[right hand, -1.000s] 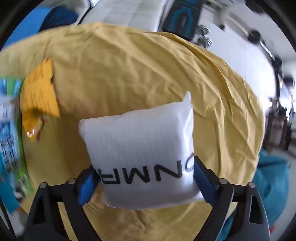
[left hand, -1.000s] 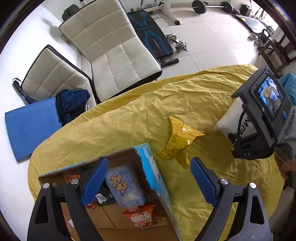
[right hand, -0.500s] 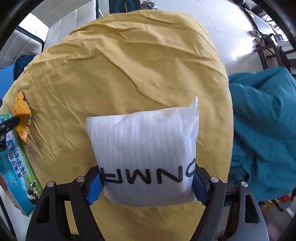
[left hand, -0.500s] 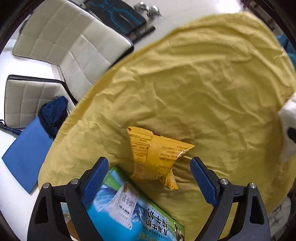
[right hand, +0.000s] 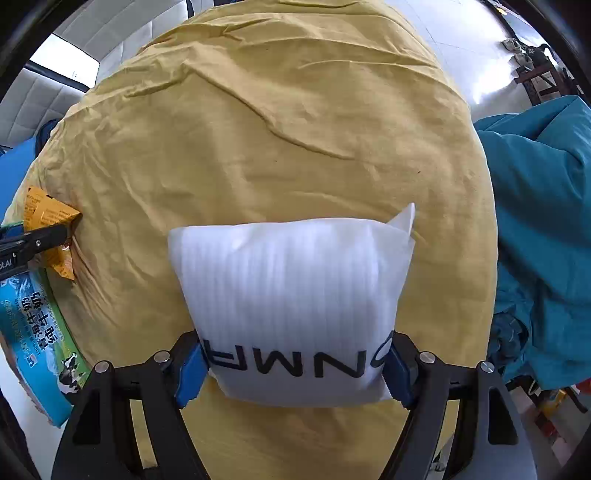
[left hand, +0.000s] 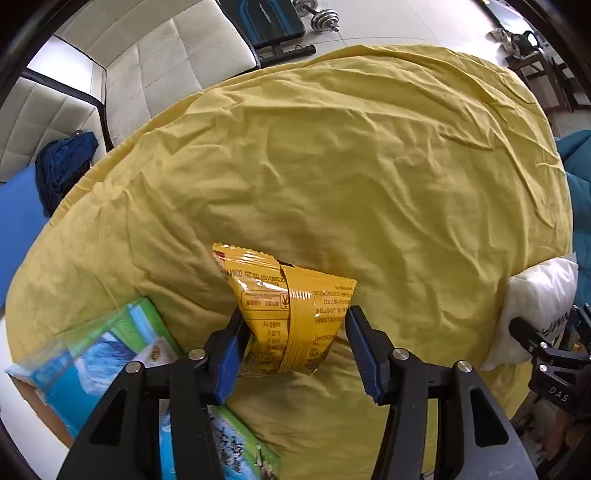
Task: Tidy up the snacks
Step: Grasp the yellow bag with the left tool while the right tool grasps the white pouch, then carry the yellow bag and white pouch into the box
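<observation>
A yellow snack packet (left hand: 291,310) lies on the yellow cloth-covered table (left hand: 351,166). My left gripper (left hand: 295,339) is open around its near end: the left pad touches the packet, the right pad stands just clear of it. The same packet (right hand: 46,218) shows at the far left of the right wrist view, with the left gripper's finger across it. My right gripper (right hand: 291,369) is shut on a white foam pouch (right hand: 291,295) with black letters, held over the table. That white pouch (left hand: 535,299) shows at the right edge of the left wrist view.
A cardboard box with blue and green milk print (left hand: 110,354) stands at the table's near left edge, also seen as the box (right hand: 37,332) from the right. A teal fabric heap (right hand: 543,229) lies right of the table. White padded cushions (left hand: 147,74) and dumbbells (left hand: 321,18) lie beyond.
My left gripper swung away from the box, came down over the yellow packet and narrowed around it. The right gripper kept its hold on the white pouch and shifted little.
</observation>
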The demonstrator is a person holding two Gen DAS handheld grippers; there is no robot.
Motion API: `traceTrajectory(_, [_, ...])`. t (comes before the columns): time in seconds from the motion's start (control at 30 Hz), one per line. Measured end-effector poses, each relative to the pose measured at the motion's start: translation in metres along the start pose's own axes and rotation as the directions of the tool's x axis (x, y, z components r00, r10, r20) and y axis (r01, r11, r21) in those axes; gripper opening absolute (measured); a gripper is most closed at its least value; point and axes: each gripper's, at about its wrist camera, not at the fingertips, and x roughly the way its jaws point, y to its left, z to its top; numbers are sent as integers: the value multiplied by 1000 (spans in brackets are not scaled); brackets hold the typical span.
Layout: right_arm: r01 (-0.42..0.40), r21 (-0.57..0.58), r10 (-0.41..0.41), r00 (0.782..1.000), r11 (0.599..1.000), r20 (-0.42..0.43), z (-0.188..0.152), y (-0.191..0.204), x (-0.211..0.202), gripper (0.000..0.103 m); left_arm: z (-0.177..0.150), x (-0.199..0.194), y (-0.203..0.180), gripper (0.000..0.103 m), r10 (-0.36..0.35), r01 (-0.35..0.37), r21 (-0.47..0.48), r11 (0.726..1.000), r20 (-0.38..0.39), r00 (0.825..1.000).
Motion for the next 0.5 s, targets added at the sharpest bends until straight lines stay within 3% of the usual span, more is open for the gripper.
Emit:
traceTrajectory(0.17, [-2, 33, 2, 1000, 999, 4, 0, 2, 4, 81, -2, 27, 6, 49, 19, -20, -17, 1000, -51, 999])
traceTrajectory(0.2, [-1, 33, 0, 1000, 999, 5, 2, 2, 4, 81, -4, 28, 10, 38, 19, -20, -36, 999, -34, 999])
traceTrajectory(0.23, [0, 38, 0, 1000, 999, 9, 2, 1, 4, 81, -5, 29, 14, 35, 15, -16, -50, 999, -20, 1000])
traceTrajectory(0.5, [25, 37, -27, 998, 999, 56, -6, 3, 0, 73, -33, -2, 19, 33, -33, 50, -132, 990, 124, 992])
